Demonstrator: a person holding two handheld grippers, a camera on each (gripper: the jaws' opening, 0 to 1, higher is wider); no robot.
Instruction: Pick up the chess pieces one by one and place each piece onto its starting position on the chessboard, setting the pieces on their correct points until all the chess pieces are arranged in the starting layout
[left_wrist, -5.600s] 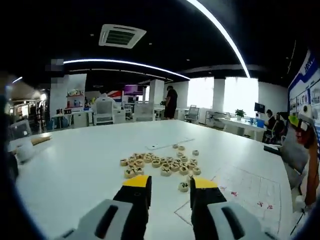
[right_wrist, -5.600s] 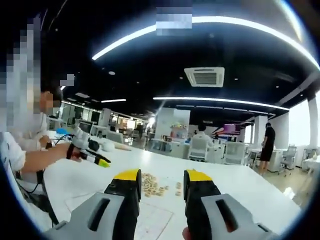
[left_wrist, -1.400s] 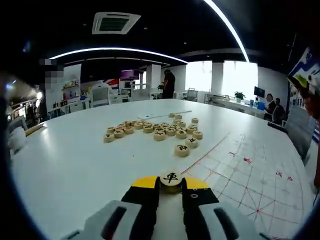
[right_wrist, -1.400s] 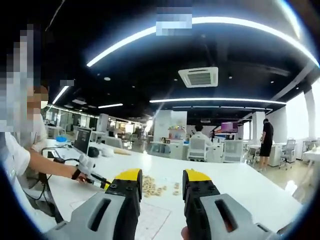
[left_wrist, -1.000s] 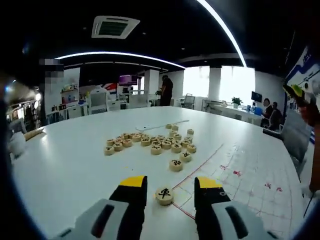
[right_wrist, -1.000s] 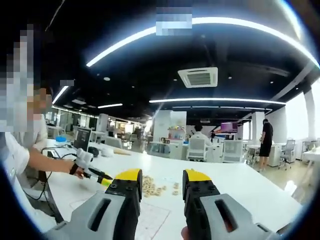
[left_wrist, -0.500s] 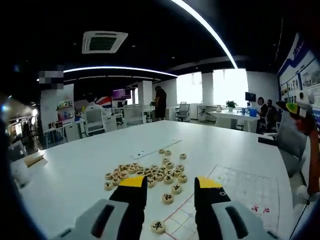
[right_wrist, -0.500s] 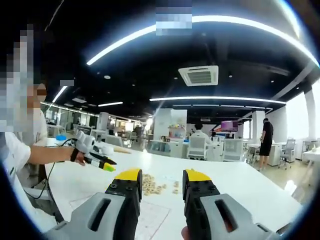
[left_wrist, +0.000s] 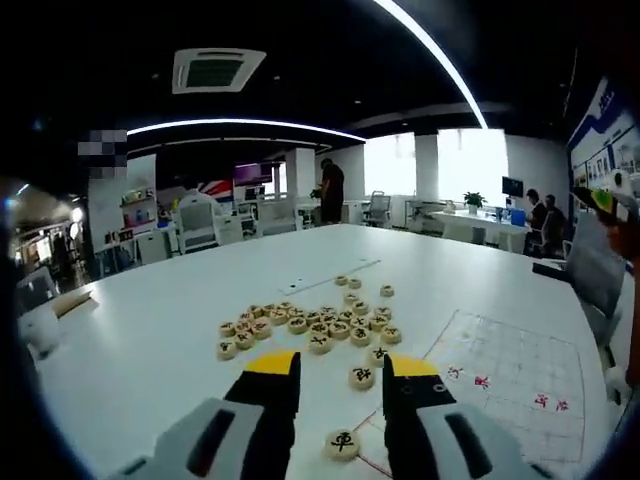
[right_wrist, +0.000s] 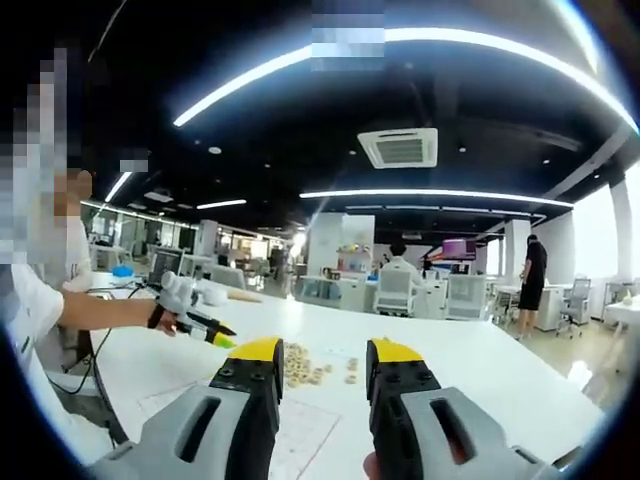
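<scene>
Round wooden chess pieces (left_wrist: 300, 325) lie in a loose pile on the white table, beyond my left gripper (left_wrist: 341, 365). That gripper is open and holds nothing. One piece with a black character (left_wrist: 342, 443) rests on the table low between its jaws, at the near corner of the printed chessboard sheet (left_wrist: 500, 385). Another single piece (left_wrist: 361, 376) lies just past it. In the right gripper view my right gripper (right_wrist: 325, 362) is open and empty, high above the board sheet (right_wrist: 295, 440). There the pile (right_wrist: 308, 369) shows far off, and a hand holds the left gripper (right_wrist: 200, 324) at the left.
The white table (left_wrist: 150, 340) is large and rounded, with bare surface left of the pile. A thin flat strip (left_wrist: 330, 275) lies beyond the pieces. Desks, chairs and several people stand far back in the office. A person's arm (right_wrist: 90, 310) reaches in from the left.
The left gripper, shut on a black-character piece 1.4 s ago, has opened and left it at the board's corner, then drawn up and back. The right gripper has barely moved.
</scene>
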